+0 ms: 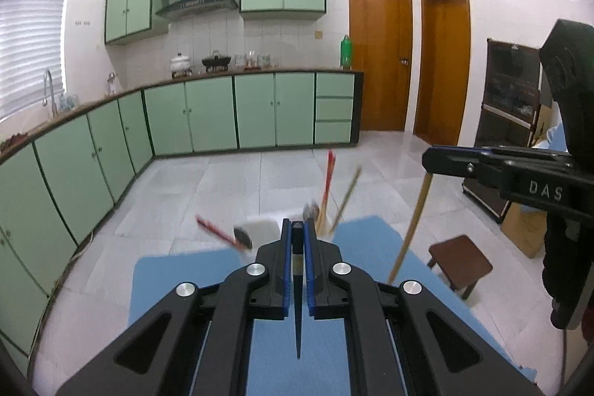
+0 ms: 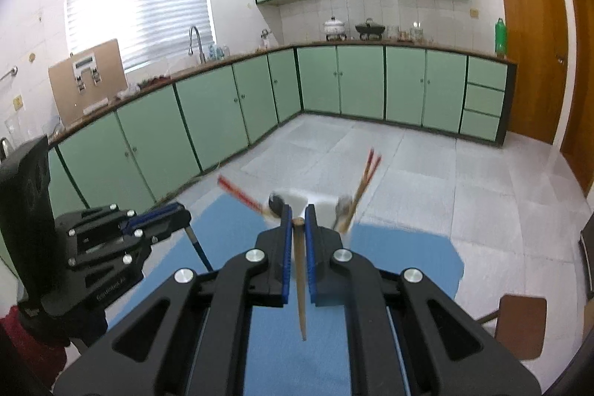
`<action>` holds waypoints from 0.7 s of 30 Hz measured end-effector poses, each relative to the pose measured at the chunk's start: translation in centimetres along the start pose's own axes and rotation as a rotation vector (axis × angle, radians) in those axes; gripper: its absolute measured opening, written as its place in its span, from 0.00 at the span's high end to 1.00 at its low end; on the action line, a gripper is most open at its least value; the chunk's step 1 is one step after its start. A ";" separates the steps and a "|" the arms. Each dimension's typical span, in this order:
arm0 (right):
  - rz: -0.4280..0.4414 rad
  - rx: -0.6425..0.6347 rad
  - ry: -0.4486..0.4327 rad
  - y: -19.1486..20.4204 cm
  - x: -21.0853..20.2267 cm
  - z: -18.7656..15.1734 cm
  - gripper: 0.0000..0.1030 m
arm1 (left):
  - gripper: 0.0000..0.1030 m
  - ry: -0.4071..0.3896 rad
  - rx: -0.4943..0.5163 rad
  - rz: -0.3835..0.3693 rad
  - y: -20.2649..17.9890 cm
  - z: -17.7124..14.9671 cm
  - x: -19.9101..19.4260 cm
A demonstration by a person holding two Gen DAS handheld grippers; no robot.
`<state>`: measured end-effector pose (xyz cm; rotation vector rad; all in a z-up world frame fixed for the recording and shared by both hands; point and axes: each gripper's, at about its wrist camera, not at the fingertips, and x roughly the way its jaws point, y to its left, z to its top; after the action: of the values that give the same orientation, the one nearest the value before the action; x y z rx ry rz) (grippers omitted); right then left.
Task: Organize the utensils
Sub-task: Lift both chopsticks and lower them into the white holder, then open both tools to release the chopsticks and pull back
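My left gripper (image 1: 297, 229) is shut on a dark chopstick (image 1: 297, 303) whose thin tip points back toward the camera. My right gripper (image 2: 297, 216) is shut on a tan wooden chopstick (image 2: 300, 292); it also shows in the left wrist view (image 1: 408, 232), hanging from the right gripper (image 1: 430, 160). Both are held above a blue mat (image 1: 371, 247). A white utensil holder (image 1: 261, 227) at the mat's far edge holds red chopsticks (image 1: 328, 173), a spoon (image 1: 243, 236) and other sticks. The holder (image 2: 297, 197) is just beyond my right fingertips.
A small brown stool (image 1: 460, 260) stands right of the mat. Green cabinets (image 1: 208, 114) run along the left and back walls. Two wooden doors (image 1: 382, 62) and a dark shelf unit (image 1: 512, 91) are at the right. The floor is light tile.
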<state>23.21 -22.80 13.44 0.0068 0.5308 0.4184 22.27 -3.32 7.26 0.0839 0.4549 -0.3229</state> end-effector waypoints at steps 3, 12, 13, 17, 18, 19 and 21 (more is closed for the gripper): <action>-0.006 0.008 -0.045 -0.8 0.7 3.0 0.94 | 0.94 -0.039 -0.001 0.006 0.6 2.8 0.9; -0.070 0.001 -0.139 -3.1 4.3 9.2 0.94 | 0.94 -0.156 -0.018 0.054 2.3 8.7 4.5; -0.078 -0.001 -0.137 -3.3 4.9 9.3 0.94 | 0.94 -0.159 -0.021 0.057 2.4 8.9 5.1; -0.086 0.014 -0.102 -4.5 8.4 8.5 0.94 | 0.94 -0.149 -0.048 0.068 3.0 8.6 8.5; -0.086 0.017 -0.090 -4.6 9.2 8.1 0.94 | 0.94 -0.140 -0.053 0.069 3.1 8.3 9.1; -0.089 0.018 -0.080 -4.6 9.8 7.6 0.94 | 0.94 -0.124 -0.059 0.070 3.3 7.8 9.9; -0.094 0.013 -0.057 -4.5 11.1 6.7 0.94 | 0.94 -0.086 -0.071 0.071 3.6 6.5 11.6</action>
<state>36.89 -21.89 13.33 0.0059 0.4754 0.3219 35.95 -4.21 7.95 0.0173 0.3769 -0.2394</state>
